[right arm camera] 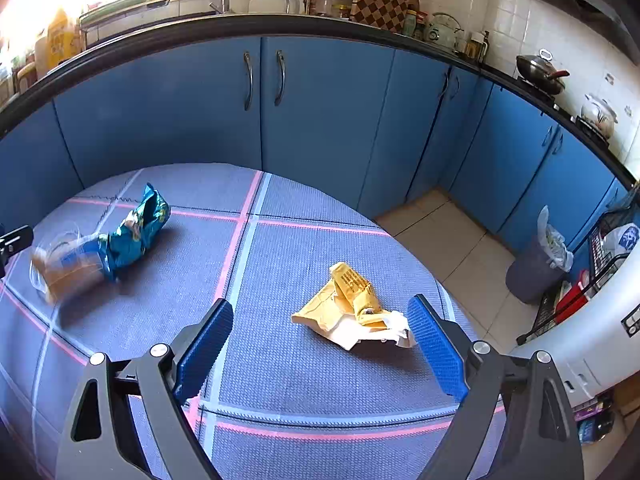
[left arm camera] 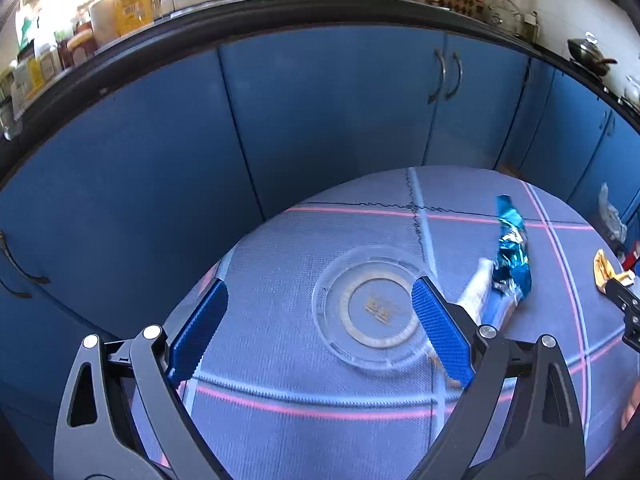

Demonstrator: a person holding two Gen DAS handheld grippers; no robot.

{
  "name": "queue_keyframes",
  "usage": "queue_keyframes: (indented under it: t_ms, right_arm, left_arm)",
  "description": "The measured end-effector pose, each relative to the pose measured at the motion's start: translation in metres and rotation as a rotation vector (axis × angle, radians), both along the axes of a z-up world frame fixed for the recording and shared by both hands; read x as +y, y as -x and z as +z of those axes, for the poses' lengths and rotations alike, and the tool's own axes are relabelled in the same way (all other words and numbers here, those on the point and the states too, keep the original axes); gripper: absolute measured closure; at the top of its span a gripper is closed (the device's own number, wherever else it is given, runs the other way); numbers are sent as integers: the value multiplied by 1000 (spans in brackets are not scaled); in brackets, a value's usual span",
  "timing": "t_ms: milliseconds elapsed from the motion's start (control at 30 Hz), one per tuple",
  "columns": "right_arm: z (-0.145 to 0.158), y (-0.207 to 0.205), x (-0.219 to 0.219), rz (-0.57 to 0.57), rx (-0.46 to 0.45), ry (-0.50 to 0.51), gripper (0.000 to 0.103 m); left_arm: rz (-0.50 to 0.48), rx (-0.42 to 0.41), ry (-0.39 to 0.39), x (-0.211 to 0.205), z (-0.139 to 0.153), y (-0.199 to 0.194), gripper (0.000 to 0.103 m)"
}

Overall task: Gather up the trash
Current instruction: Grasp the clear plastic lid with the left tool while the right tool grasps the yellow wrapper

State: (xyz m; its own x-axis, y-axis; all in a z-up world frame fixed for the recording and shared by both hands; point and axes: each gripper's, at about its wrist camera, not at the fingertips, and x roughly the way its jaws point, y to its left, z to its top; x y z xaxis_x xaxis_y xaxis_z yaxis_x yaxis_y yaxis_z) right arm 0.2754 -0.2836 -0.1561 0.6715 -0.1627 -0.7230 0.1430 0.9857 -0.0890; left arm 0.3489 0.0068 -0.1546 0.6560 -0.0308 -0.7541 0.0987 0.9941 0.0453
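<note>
**Trash spread across the blue table, both tools wide open**

Trash lies on my round table, which has a blue woven cover with pink and pale stripes. Going from the left: a clear plastic cup lid lies flat on the cloth, seen between the fingers of my left gripper, whose jaws stand spread with nothing in them. The lid is blurred in both views, so I can't quite tell whether a fingertip touches its rim. Just beside the lid is a crumpled blue foil wrapper. Further right, well apart from it, sits a crumpled yellow paper packet with a white torn edge, lying between the blue pads of my right gripper; those jaws also gape wide and grip nothing. Past the table's right edge, on the tiled floor, a dark bin with a liner stands against the blue cabinets.
</note>
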Motion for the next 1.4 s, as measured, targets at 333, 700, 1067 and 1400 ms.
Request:
queue_keyframes:
  t_ms: [333, 700, 1067, 1400]
  right_arm:
    - [-2, -4, -8, -20, -1, 6, 17]
    - [-17, -16, -21, -34, 39, -35, 16]
    - [-24, -21, -9, -9, 45, -25, 17]
    - [-26, -14, 8, 47, 62, 17, 74]
  left_arm:
    - [-103, 37, -76, -41, -24, 1, 11]
    - [-90, 77, -60, -45, -33, -14, 11]
    - [-55, 98, -38, -34, -39, -21, 13]
    - [-43, 85, -40, -32, -35, -2, 15]
